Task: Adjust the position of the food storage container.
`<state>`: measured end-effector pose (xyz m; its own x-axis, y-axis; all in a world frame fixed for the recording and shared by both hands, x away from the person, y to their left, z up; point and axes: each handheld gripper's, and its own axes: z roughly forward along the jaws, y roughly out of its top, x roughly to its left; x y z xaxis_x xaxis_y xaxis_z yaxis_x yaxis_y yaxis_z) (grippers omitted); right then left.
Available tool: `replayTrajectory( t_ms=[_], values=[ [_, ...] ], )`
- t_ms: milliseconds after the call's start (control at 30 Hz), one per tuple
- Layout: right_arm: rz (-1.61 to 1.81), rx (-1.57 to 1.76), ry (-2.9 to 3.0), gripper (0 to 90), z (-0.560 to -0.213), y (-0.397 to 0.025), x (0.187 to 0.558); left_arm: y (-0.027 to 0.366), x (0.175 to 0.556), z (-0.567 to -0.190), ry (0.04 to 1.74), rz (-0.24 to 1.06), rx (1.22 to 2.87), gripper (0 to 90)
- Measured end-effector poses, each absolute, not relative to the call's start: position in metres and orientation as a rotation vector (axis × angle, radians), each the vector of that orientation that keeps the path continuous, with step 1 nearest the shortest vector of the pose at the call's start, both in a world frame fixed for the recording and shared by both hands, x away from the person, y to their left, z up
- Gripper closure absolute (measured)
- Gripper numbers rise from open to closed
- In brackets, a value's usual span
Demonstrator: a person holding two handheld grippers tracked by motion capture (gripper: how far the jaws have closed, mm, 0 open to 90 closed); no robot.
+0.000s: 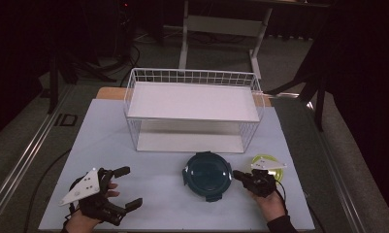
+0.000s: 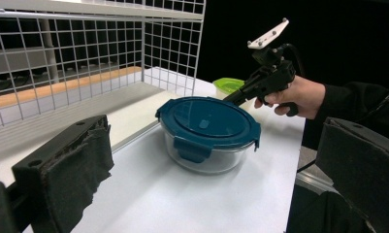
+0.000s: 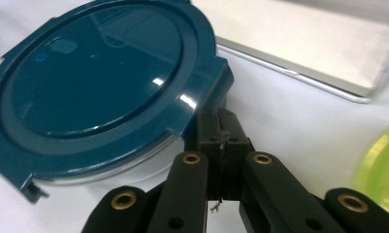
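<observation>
Right gripper (image 1: 236, 174), jaws pressed together, touches the right clip of a blue-lidded glass bowl (image 1: 207, 174); left gripper (image 1: 125, 187) waits spread, near left. Likely next: unlatching that clip.

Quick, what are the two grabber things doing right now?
Left gripper: jaws wide open, holding nothing.
Right gripper: jaws shut, empty, tips by the blue-lidded container.

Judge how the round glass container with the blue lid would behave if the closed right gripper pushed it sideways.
The container looks wide, low and flat-based, so it would probably slide on the smooth white table rather than tip or roll. Its clear glass walls suggest it is heavy for its size and breakable. The right gripper sits at the lid's rim, where a push might slip off.
</observation>
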<state>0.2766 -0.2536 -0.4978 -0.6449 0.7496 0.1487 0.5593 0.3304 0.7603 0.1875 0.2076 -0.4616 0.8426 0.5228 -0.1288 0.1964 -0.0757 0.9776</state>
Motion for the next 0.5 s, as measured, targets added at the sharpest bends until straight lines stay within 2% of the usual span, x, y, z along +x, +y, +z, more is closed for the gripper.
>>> replayTrajectory(
  t_ms=[500],
  values=[
    [1.29,1.126,2.443,90.0,-0.496,-0.222,0.273,0.206,0.188,-0.464,0.568,0.282,1.657,0.0]
  ],
)
